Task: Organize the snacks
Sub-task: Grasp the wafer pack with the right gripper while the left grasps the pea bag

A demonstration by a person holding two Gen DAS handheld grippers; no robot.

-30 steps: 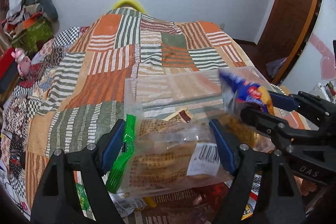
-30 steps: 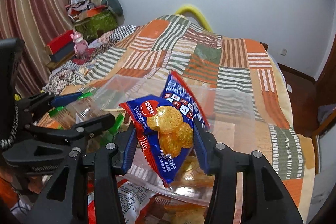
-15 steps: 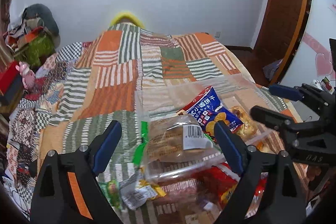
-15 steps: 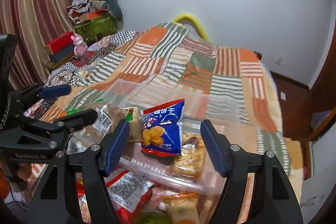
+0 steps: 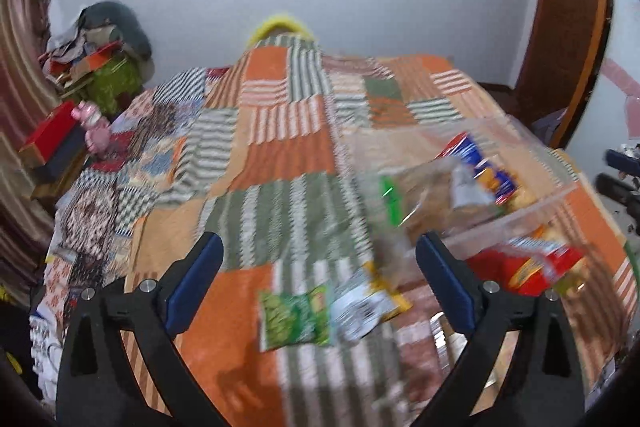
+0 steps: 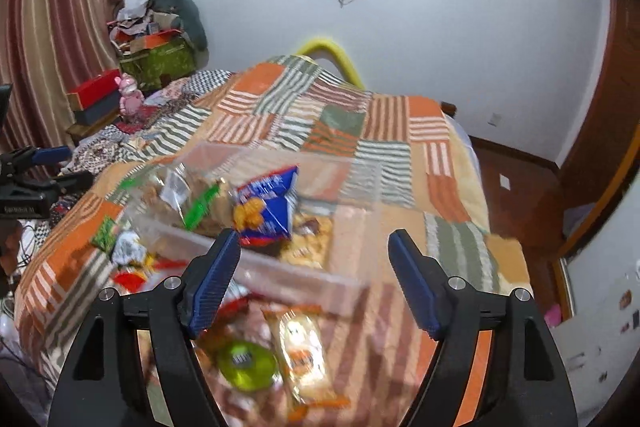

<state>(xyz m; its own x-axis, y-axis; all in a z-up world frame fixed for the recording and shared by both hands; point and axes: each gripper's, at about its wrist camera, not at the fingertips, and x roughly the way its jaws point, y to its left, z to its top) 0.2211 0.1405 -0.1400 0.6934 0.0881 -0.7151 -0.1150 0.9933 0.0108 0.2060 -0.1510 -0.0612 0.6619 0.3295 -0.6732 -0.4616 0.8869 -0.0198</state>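
A clear plastic bin [image 6: 340, 267] sits on the patchwork bed and holds a blue cracker packet [image 6: 266, 207], a clear bag of biscuits [image 6: 176, 187] and other snacks. The bin also shows in the left wrist view [image 5: 532, 203], with the blue packet [image 5: 484, 163] inside. My left gripper [image 5: 316, 279] is open and empty, above a green snack packet [image 5: 294, 319] and a white-and-yellow packet [image 5: 366, 307]. My right gripper [image 6: 314, 279] is open and empty, just in front of the bin's near wall. A green round snack [image 6: 246, 365] and an orange-trimmed packet [image 6: 304, 351] lie below it.
A red snack packet [image 5: 536, 267] lies in front of the bin. The patchwork quilt [image 5: 280, 147] covers the bed. Boxes and a pink toy [image 6: 130, 99] stand at the left by the curtain. A wooden door [image 5: 568, 27] is at the right.
Both grippers have let go of their packets, which now lie in the bin, and pulled back. The left gripper has swung left over the loose packets on the quilt.
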